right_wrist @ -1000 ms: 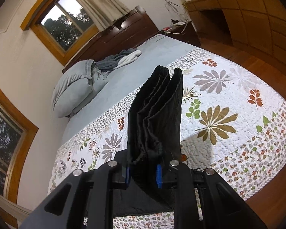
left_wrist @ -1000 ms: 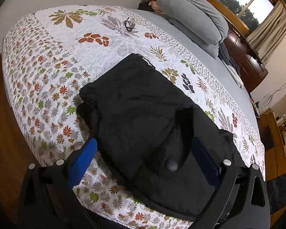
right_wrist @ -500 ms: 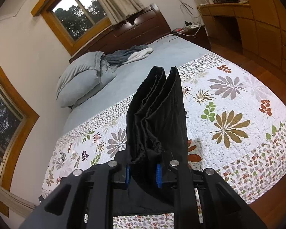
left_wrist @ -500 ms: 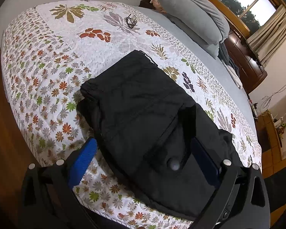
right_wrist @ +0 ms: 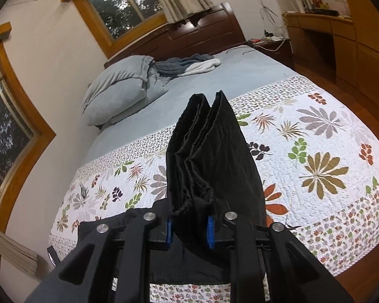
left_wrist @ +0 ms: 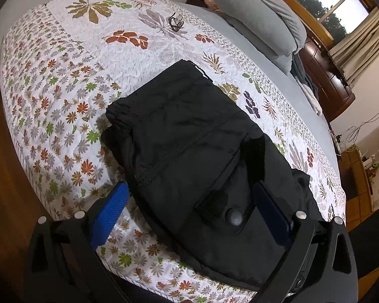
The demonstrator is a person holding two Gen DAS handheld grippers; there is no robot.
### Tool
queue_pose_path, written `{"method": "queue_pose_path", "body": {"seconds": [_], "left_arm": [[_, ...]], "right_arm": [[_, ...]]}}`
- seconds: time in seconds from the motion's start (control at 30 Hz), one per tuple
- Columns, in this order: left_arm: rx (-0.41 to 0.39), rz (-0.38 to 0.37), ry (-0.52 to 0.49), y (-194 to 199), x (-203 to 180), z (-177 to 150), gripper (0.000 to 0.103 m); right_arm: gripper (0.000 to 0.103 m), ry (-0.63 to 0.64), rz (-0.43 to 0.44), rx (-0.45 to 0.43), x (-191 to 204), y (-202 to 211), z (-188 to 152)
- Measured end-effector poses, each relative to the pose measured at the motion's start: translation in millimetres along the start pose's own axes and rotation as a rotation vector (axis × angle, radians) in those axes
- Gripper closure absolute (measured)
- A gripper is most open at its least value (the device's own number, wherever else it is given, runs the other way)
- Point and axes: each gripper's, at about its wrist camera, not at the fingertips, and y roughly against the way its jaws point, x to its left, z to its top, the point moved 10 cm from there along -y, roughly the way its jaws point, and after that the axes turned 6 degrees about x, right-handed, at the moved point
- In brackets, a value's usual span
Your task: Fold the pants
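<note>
Black pants (left_wrist: pixel 189 136) lie partly folded on the floral quilt (left_wrist: pixel 70 75) near the bed's front edge. My left gripper (left_wrist: pixel 189 188) is open above their near end; its blue pads (left_wrist: pixel 108 212) stand wide apart, one off the cloth over the quilt, the other against the black fabric by a round button (left_wrist: pixel 235 218). In the right wrist view, my right gripper (right_wrist: pixel 189 221) is shut on a bunch of pants layers (right_wrist: pixel 209 156), which stand up from the jaws in pleats above the quilt (right_wrist: pixel 315 151). More black cloth (right_wrist: pixel 118 221) lies flat under that gripper.
Folded glasses (left_wrist: pixel 175 22) lie on the far part of the quilt. Grey pillows (right_wrist: pixel 118 88) and a grey and white blanket (right_wrist: pixel 187 64) sit by the dark headboard (right_wrist: pixel 202 32). A nightstand (right_wrist: pixel 270 44), a wooden desk (right_wrist: pixel 315 27) and wooden floor (right_wrist: pixel 361 272) border the bed.
The right gripper has carried the gripped pants layers sideways across the bed and rolled, so the room behind has shifted. The left gripper and the flat part of the pants have stayed put.
</note>
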Motion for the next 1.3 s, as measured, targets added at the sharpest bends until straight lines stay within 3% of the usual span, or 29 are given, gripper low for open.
{"method": "queue_pose_path", "body": {"seconds": [1.3], "left_arm": [[0.050, 0.049, -0.020, -13.9, -0.5, -2.4, 0.005]], "right_arm": [[0.084, 0.197, 0.020, 0.134, 74.3, -69.0, -44.1]]}}
